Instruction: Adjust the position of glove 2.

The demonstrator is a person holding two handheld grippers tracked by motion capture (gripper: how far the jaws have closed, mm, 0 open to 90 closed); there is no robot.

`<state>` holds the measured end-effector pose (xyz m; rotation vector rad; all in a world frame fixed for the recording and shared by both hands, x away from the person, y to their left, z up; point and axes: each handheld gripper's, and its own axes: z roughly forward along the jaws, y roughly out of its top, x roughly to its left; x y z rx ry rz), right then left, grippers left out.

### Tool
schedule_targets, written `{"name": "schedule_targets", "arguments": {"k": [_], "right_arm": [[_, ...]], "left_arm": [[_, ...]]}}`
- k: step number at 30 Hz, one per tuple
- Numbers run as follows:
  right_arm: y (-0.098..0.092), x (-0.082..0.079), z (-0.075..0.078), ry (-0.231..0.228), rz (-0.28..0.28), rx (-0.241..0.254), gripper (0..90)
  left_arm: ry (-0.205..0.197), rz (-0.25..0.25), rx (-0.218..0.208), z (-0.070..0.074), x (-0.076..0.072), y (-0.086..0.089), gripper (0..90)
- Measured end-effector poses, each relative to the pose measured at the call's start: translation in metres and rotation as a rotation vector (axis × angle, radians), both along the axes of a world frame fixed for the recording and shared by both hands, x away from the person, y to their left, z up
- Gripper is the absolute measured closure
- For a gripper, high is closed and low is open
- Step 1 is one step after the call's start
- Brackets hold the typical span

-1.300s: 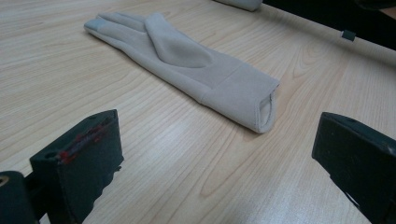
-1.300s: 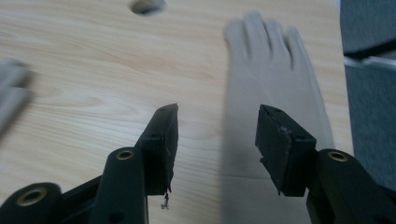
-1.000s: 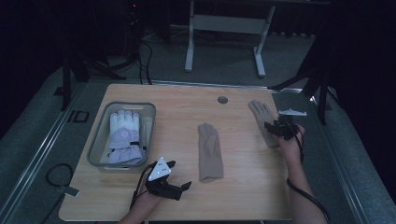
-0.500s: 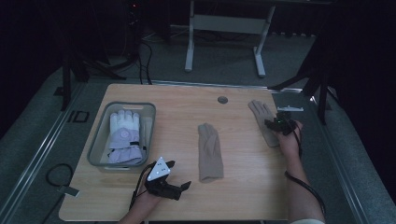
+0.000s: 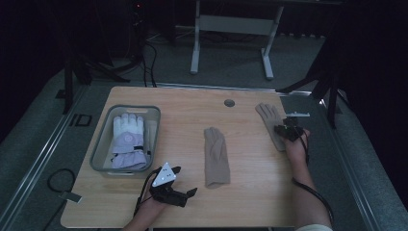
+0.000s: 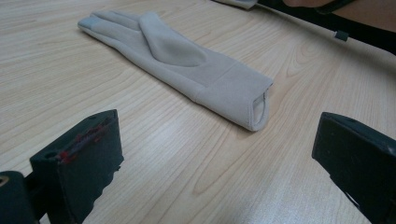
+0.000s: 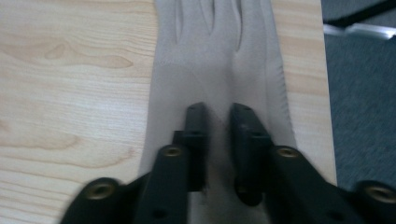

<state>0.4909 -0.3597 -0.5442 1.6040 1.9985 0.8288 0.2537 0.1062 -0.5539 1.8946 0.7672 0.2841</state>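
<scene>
Right tongs (image 7: 217,116): clenched on beige glove (image 7: 219,56) at worktop's (image 5: 250,192) right edge. Left tongs (image 6: 215,158): released, near front edge. Second beige glove (image 5: 215,156): mid-worktop, flat. White gloves (image 5: 128,139): in grey bin (image 5: 98,154).

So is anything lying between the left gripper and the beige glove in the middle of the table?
Nothing visible. The left gripper is open, and bare wood runs from its jaws to the cuff of the middle glove. The bin sits off to the side.
</scene>
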Motion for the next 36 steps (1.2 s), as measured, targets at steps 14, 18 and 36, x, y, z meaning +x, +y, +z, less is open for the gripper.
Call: {"name": "schedule_targets", "arguments": {"k": [14, 18, 36], "right_arm": [[0.022, -0.046, 0.026, -0.033, -0.129, 0.081, 84.8], [0.026, -0.076, 0.03, -0.036, -0.159, 0.065, 84.8], [0.046, -0.146, 0.013, 0.002, -0.17, 0.11, 83.2]], "left_arm": [[-0.014, -0.006, 0.004, 0.001, 0.001, -0.002, 1.7], [-0.031, -0.004, 0.007, 0.003, 0.0, -0.004, 1.7], [-0.042, -0.002, 0.016, 0.004, -0.002, -0.004, 1.7]]}}
